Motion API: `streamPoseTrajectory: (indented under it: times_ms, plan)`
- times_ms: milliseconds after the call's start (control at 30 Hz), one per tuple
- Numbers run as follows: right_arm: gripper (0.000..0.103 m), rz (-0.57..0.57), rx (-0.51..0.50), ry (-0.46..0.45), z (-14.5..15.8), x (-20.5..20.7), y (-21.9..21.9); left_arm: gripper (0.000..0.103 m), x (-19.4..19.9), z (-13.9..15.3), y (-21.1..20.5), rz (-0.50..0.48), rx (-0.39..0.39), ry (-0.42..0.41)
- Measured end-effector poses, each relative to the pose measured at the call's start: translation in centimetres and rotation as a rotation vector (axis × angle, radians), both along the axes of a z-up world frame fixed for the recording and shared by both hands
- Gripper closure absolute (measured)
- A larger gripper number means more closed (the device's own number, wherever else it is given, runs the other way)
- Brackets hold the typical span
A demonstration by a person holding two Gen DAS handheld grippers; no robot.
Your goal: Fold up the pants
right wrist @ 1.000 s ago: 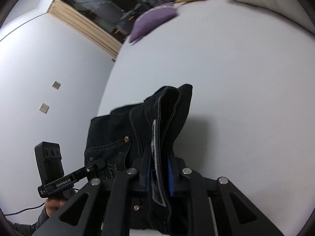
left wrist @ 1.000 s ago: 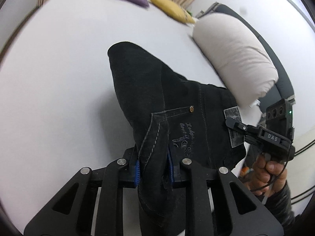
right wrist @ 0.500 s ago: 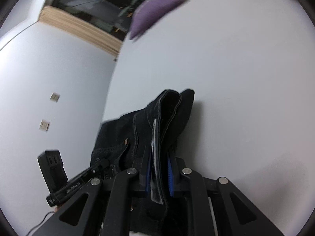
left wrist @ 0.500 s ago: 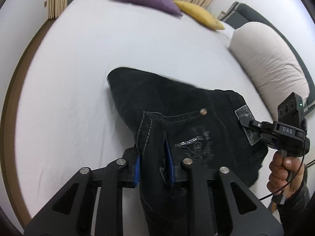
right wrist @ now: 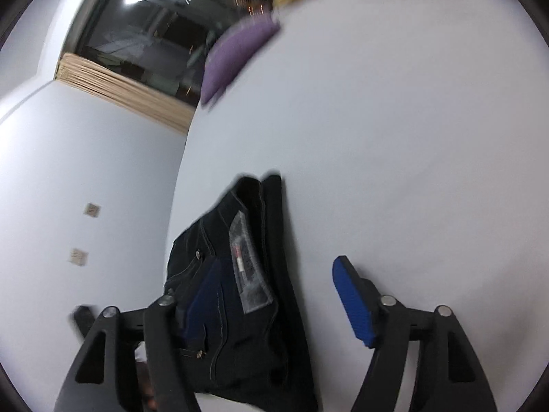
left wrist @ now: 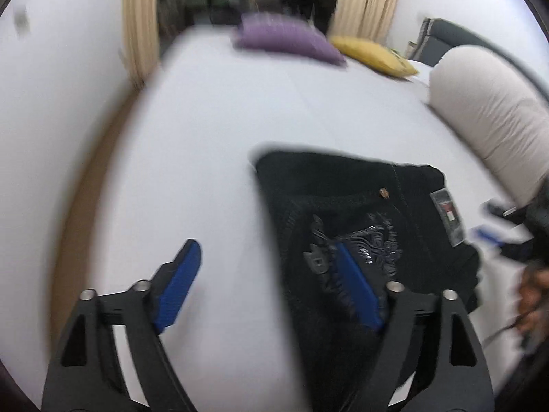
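Black pants (left wrist: 343, 185) lie folded in a compact stack on the white bed (left wrist: 223, 120), back pocket and grey label (left wrist: 447, 216) facing up. My left gripper (left wrist: 264, 245) hovers over their left edge and its jaws are opening. One blue pad sits above the pocket, the other above bare sheet, and nothing is pinched. In the right wrist view the pants (right wrist: 219, 226) show their label (right wrist: 247, 264). My right gripper (right wrist: 277, 262) is opening too, its left finger over the cloth, its right finger over the bed (right wrist: 394, 137). The pants rest free.
A purple pillow (left wrist: 284, 36) and a yellow pillow (left wrist: 370, 53) lie at the bed's far end. A big beige bolster (left wrist: 490, 110) lines the right side. A person's hand (left wrist: 535, 295) shows blurred at the right. The bed's left edge meets a white wall (right wrist: 85, 171).
Both grippers were shut on the pants' waist edge and have spread wide, letting the cloth drop flat onto the bed. Both views have swung and are blurred by motion.
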State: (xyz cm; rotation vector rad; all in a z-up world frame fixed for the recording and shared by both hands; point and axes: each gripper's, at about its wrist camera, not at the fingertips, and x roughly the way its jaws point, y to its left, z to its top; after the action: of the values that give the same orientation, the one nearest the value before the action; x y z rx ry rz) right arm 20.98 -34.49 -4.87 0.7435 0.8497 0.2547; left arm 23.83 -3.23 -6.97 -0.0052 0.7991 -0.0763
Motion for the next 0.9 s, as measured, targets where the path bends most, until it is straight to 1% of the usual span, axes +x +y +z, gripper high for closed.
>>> streamPoseTrajectory:
  times_ms: [33,67,100,167,200,233,267,300,333,400,433,467,533,567,600,633,700,733,800,833,900]
  plan:
    - [0.025,-0.010,-0.051,-0.049,1.7,-1.4,0.4,0.007,-1.7,1.6,-0.3,0.027,0.062,-0.069]
    - [0.022,-0.021,-0.096,-0.087,3.1,-2.3,0.8,0.000,-3.4,3.4,-0.8,0.056,0.109,-0.135]
    - [0.016,-0.035,-0.150,-0.127,4.6,-3.6,1.3,0.000,-4.9,5.2,-1.6,0.083,0.136,-0.195]
    - [0.014,-0.061,-0.262,-0.231,8.1,-6.4,2.7,0.000,-7.2,8.4,-2.5,0.123,0.158,-0.301]
    - [0.011,-0.075,-0.324,-0.293,9.9,-7.9,3.7,0.000,-9.9,9.6,-2.0,0.144,0.168,-0.347]
    - [0.002,-0.088,-0.377,-0.353,11.7,-9.2,4.7,0.000,-11.4,10.9,-2.4,0.165,0.183,-0.384]
    - [0.000,-0.102,-0.425,-0.416,13.4,-10.8,5.5,0.000,-12.7,12.2,-3.0,0.180,0.197,-0.411]
    - [0.000,-0.121,-0.471,-0.489,15.2,-12.7,6.3,0.000,-14.2,13.3,-3.6,0.190,0.205,-0.440]
    - [0.000,-0.131,-0.502,-0.541,16.5,-13.7,6.5,0.000,-15.5,14.2,-4.0,0.194,0.209,-0.467]
    - [0.000,-0.164,-0.593,-0.667,19.5,-16.2,8.5,0.000,-18.6,15.6,-3.9,0.209,0.223,-0.507]
    - [0.000,-0.191,-0.646,-0.711,20.8,-17.6,9.2,0.000,-19.5,15.9,-4.2,0.203,0.228,-0.513]
    - [0.000,-0.214,-0.681,-0.738,21.9,-18.6,9.9,0.000,-20.5,16.3,-4.3,0.182,0.215,-0.511]
    - [0.000,-0.220,-0.691,-0.782,23.4,-20.3,11.0,0.000,-22.0,16.5,-4.5,0.161,0.189,-0.495]
    - [0.000,-0.209,-0.681,-0.786,23.7,-20.9,11.3,0.000,-22.7,16.6,-4.4,0.172,0.185,-0.480]
    - [0.000,-0.192,-0.668,-0.776,23.8,-21.2,11.6,0.000,-23.2,16.3,-4.4,0.180,0.166,-0.448]
    - [0.000,-0.174,-0.658,-0.749,23.7,-21.2,12.0,0.000,-24.0,16.2,-4.2,0.178,0.142,-0.420]
    - [0.000,-0.143,-0.648,-0.654,22.7,-21.9,11.5,0.000,-25.1,15.3,-4.0,0.185,0.092,-0.334]
    - [0.000,-0.124,-0.633,-0.580,21.9,-21.6,11.6,0.000,-25.5,14.7,-4.0,0.180,0.076,-0.304]
    - [0.000,-0.106,-0.614,-0.494,20.6,-21.7,11.6,0.000,-26.3,13.7,-4.0,0.193,0.066,-0.260]
    - [0.000,-0.094,-0.599,-0.456,19.8,-21.8,11.6,0.000,-26.6,13.1,-4.0,0.198,0.057,-0.242]
    - [0.000,-0.078,-0.599,-0.429,18.9,-22.3,11.9,0.000,-26.8,11.8,-4.1,0.199,0.036,-0.199]
